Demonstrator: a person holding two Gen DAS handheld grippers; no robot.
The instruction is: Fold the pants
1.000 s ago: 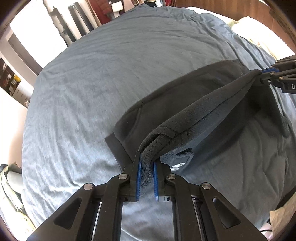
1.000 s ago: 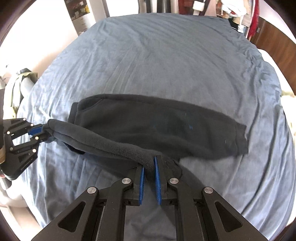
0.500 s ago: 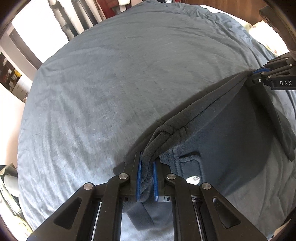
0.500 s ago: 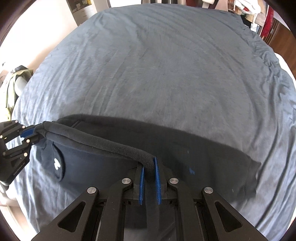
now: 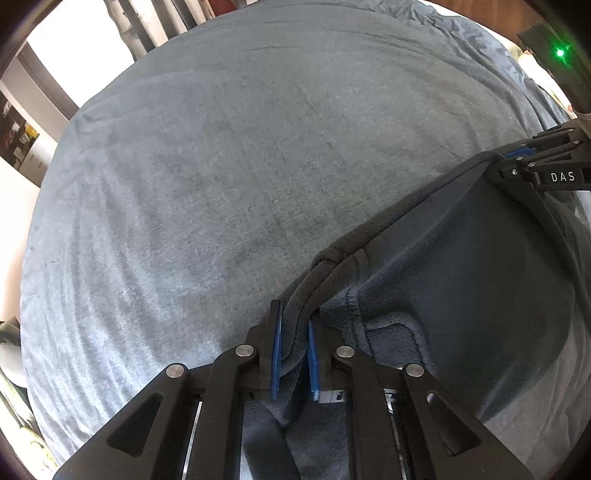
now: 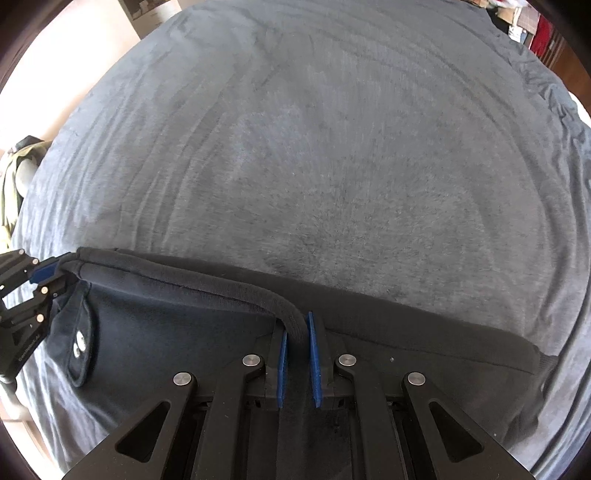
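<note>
The dark charcoal pants point(image 5: 480, 280) lie on the grey-blue bedspread point(image 5: 240, 177), their folded edge stretched taut between both grippers. My left gripper point(image 5: 293, 325) is shut on the thick edge at the waist end, near a back pocket point(image 5: 391, 328). My right gripper point(image 6: 295, 332) is shut on the same rolled edge further along; the leg point(image 6: 461, 354) runs out to the right with its hem at the far right. The right gripper shows in the left wrist view point(image 5: 517, 162), and the left gripper in the right wrist view point(image 6: 40, 280), each clamping the edge.
The bedspread point(image 6: 332, 147) reaches far beyond the pants. Olive clothing point(image 6: 11, 177) lies off the bed's left side. Dark furniture point(image 5: 155, 22) stands past the far edge. Clutter point(image 6: 532, 26) sits at the far right corner.
Both grippers carried the held edge over the lower layer and down toward the bed. The pants now lie flatter and closer to the cameras, the lower layer covered.
</note>
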